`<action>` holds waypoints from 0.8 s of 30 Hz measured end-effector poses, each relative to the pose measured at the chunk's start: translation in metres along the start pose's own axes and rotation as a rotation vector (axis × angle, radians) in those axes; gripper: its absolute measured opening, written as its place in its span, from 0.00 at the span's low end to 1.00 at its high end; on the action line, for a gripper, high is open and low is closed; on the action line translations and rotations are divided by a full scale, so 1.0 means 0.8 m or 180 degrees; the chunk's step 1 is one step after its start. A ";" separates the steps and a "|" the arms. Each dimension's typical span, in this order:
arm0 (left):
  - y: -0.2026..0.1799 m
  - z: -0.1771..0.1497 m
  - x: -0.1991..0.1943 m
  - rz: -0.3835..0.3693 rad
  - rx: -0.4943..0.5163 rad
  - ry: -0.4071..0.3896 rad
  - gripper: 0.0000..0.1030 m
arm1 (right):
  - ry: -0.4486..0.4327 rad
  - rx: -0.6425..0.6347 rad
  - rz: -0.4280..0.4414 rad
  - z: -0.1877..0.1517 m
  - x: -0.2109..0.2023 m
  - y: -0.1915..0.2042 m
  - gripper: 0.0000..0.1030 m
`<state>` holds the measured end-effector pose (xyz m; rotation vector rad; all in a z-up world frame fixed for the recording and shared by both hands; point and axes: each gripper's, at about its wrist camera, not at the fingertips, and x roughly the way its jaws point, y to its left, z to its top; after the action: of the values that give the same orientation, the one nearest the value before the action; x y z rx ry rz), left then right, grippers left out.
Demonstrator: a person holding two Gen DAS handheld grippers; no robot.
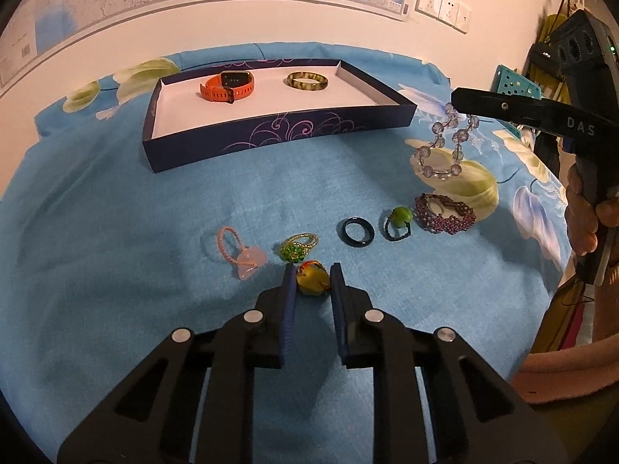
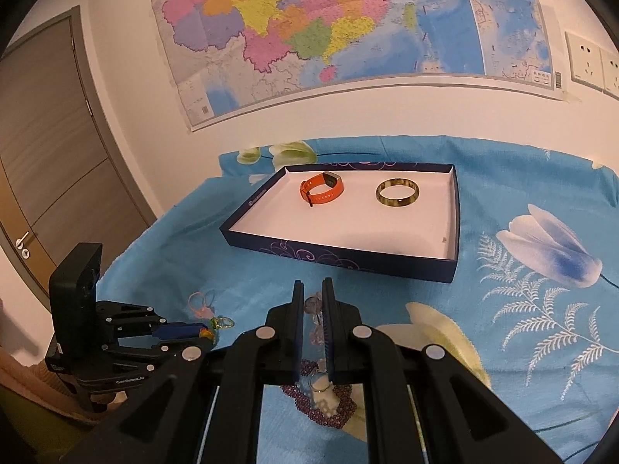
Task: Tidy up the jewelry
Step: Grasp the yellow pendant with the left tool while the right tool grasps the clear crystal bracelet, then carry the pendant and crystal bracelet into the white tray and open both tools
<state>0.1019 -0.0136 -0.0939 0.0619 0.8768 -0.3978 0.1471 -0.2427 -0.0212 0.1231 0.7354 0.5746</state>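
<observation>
You see matt woven cloth (image 1: 154, 212), a paper-lined card tray (image 1: 271, 139), glossy clear beads (image 1: 445, 147), a rubbery watch strap (image 1: 228, 85).

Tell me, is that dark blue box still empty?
Not empty. The box holds an orange watch band and a greenish bangle on its white floor; the rest is bare.
</observation>
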 end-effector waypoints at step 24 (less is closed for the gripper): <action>0.008 0.075 -0.033 -0.0024 0.0116 -0.0505 0.17 | -0.0179 -0.0026 0.0042 0.044 0.005 -0.006 0.07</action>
<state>0.1332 -0.0124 -0.0358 0.0600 0.7135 -0.4199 0.1752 -0.2414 0.0006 0.1361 0.6779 0.5846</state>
